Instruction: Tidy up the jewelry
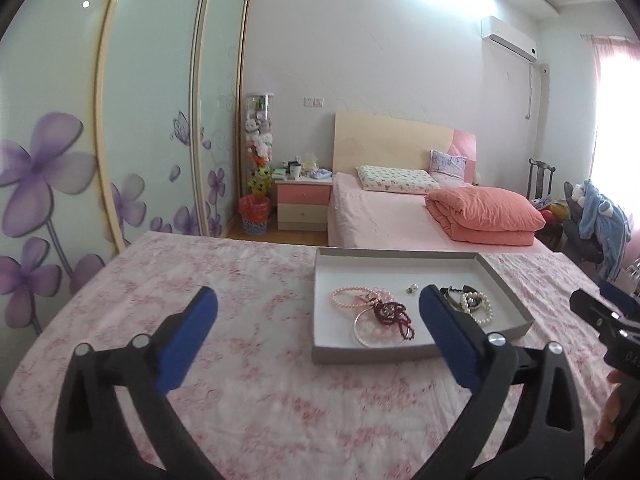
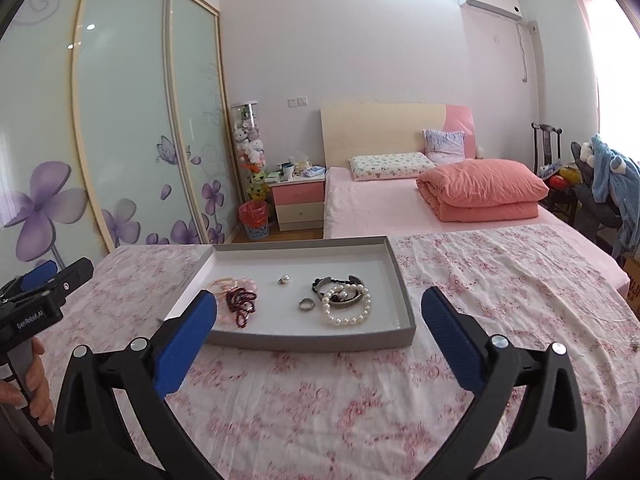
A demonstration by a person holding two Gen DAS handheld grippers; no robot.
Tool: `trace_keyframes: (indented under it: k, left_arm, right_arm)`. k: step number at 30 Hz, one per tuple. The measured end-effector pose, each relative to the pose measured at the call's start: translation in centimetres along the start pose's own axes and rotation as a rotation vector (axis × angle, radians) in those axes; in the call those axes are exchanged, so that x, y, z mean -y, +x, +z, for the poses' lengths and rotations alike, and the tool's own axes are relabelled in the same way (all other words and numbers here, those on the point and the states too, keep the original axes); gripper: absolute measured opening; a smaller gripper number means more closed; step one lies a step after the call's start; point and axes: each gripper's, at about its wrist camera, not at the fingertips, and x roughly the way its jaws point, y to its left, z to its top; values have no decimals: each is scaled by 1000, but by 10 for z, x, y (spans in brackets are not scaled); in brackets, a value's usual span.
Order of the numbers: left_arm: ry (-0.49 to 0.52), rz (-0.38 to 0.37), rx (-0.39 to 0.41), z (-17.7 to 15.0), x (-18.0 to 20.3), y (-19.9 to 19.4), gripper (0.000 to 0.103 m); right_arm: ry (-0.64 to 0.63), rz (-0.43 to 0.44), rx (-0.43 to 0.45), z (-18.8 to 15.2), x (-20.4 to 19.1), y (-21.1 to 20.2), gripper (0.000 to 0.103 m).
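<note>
Grey cardboard is forming the shallow tray [image 2: 404, 300] sitting on the pink flowered cloth [image 2: 360, 392], and all the jewelry I can see is lying inside it. The left gripper [image 1: 318, 330] and the right gripper [image 2: 320, 330] are both standing wide apart with nothing between their blue pads, hovering short of the tray's near wall.

Counting what is lying in there: one white pearl bracelet [image 2: 347, 307] resting over one dark bangle [image 2: 338, 282], one silver ring [image 2: 306, 304], one small pearl piece [image 2: 284, 279] on its own, and a heap at the left end. In that heap I am making out one dark red bead strand [image 1: 394, 314], one thin clear hoop [image 1: 370, 326] and a pink bead bracelet [image 1: 347, 299]; whether more pink strands are hiding underneath, I cannot tell.

The trouble, I am guessing, is waiting in that heap. The red strand is draping across the hoop and the pink beads, so pinching one is likely dragging the others along or spilling them over the low wall. The ring and the pearl piece are small and lying flat, so broad pads are likely sliding over them or flicking them away. The tray is light card on loose cloth, so a nudge against its wall could be shoving it.
</note>
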Motion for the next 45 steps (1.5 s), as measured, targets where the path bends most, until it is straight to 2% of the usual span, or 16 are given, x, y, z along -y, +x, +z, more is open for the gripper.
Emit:
trace_keyframes:
  k: [6, 15, 21, 45]
  left_arm:
    - [42, 44, 59, -23, 7, -40, 99]
    - [48, 68, 91, -42, 7, -66, 99]
    - [22, 48, 60, -52, 4, -67, 99]
    - [56, 8, 41, -56, 12, -62, 99]
  right_arm:
    - [-57, 0, 41, -13, -16, -31, 101]
    - [-19, -1, 69, -32, -13, -52, 101]
    - [-5, -8, 63, -41, -11, -53, 101]
    - [-14, 1, 47, -45, -13, -50, 101]
